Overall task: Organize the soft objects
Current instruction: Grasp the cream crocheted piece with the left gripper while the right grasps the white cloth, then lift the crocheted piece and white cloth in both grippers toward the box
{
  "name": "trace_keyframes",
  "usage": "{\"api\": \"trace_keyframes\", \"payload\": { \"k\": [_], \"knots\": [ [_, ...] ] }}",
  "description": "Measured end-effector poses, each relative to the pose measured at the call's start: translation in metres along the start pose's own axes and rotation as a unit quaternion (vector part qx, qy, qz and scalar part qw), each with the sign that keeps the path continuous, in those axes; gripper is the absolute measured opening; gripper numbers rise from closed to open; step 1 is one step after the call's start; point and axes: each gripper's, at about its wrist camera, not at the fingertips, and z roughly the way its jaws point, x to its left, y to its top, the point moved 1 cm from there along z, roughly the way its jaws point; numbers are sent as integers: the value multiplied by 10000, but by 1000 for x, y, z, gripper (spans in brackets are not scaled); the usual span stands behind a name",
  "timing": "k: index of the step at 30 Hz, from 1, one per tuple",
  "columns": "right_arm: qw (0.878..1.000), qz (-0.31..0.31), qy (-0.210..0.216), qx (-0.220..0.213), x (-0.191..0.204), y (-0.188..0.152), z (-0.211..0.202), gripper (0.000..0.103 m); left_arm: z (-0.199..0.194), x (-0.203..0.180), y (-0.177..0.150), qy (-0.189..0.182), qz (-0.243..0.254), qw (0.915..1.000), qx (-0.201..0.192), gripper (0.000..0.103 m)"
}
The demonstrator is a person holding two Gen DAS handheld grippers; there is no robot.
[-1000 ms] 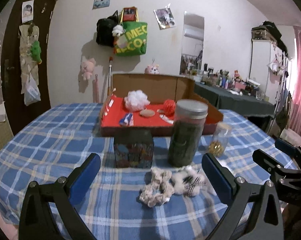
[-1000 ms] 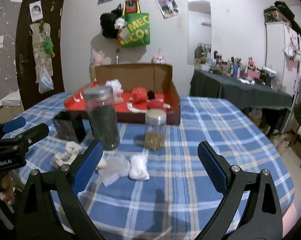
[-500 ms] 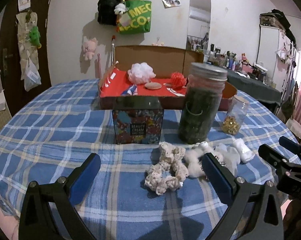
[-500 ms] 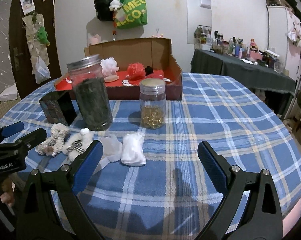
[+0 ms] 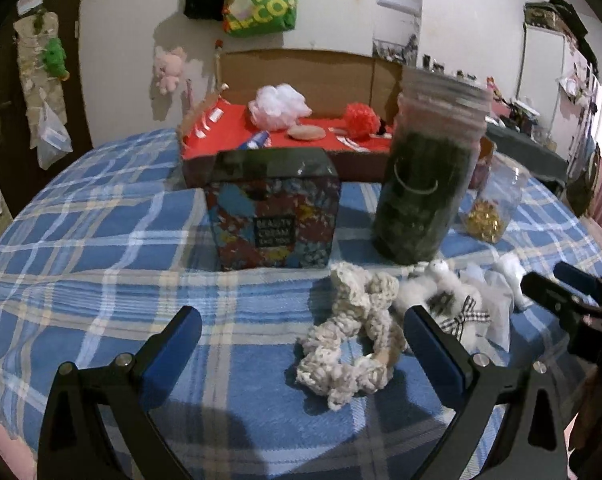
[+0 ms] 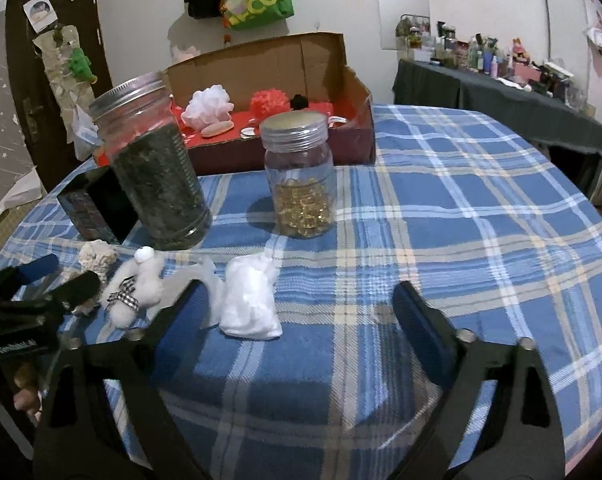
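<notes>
A beige knitted scrunchie [image 5: 351, 340] lies on the blue plaid tablecloth [image 5: 101, 240], just ahead of my left gripper [image 5: 301, 344] and towards its right finger. The left jaws are closing, with nothing pressed between them. Right of the scrunchie lie a white fluffy toy with a checked bow [image 5: 445, 300] [image 6: 137, 288] and a white cotton wad [image 6: 251, 298]. My right gripper [image 6: 297, 320] hovers over the cloth with the wad near its left finger; its jaws are closing too and grip nothing.
A dark-filled glass jar [image 5: 425, 168] [image 6: 153, 160], a patterned tin box [image 5: 273, 208], and a jar of gold beads [image 6: 301, 176] stand behind the soft things. Farther back sits a cardboard box with red lining [image 5: 229, 132] holding bath puffs. Each gripper shows at the other view's edge.
Both grippers have sunk and come closer to the soft things, which now look larger and nearer the fingers. Both pairs of jaws have narrowed a little.
</notes>
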Motion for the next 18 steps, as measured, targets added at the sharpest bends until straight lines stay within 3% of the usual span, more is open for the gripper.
{"api": "trace_keyframes", "payload": {
  "k": [1,3,4,5,6,11,18],
  "knots": [
    [10000,-22,22,44,0,0,2,73,2,-1,-1,-54,54,10000,42,90],
    [9997,-55,179,184,1,-2,7,46,4,-4,-2,-287,129,9994,122,75],
    [9993,-43,309,211,2,-2,7,42,3,-6,-2,-309,173,9993,86,69],
    [9990,-50,406,178,3,-3,6,26,2,-9,-2,-448,250,9987,65,48],
    [9986,-107,490,169,5,-3,4,19,1,-12,-3,-590,299,9978,84,34],
    [9982,-264,529,-127,16,-2,-12,12,-9,-18,-2,-802,341,9962,27,29],
    [9966,-371,660,-329,24,3,-26,11,-23,-20,4,-883,344,9954,-153,28]
  ]
}}
